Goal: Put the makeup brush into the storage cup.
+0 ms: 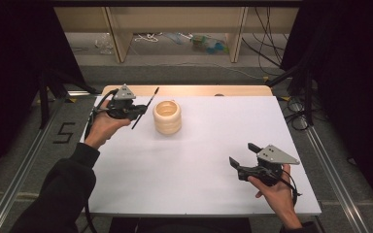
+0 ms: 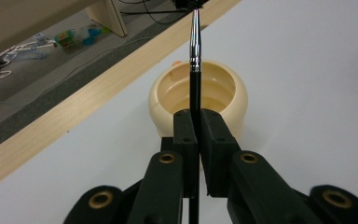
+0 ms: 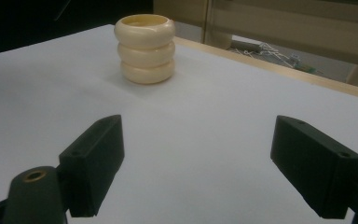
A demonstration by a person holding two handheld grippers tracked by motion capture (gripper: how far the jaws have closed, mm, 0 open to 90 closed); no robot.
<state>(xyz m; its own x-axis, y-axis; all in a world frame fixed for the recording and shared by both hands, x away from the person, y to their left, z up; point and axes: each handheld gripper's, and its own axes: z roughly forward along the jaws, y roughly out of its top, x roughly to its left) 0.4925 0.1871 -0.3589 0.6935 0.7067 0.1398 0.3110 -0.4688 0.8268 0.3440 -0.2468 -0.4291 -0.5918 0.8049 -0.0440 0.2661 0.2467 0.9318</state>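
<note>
Left gripper: clamped on a thin black brush, held just left of the holder
Cream ringed holder: upright on the white table, looks empty
Right gripper: jaws wide, holding nothing, well apart
Progress: brush picked up; probable drop into holder not yet done

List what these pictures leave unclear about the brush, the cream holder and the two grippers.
- Brush: in the left gripper view its tip is cut off by the top edge; its lower handle is hidden between the shut jaws of the left gripper.
- Cream holder: the brush and jaws cover part of its inside, so its contents cannot be told.
- Right gripper: open, hovering or resting on the table cannot be told.
</note>
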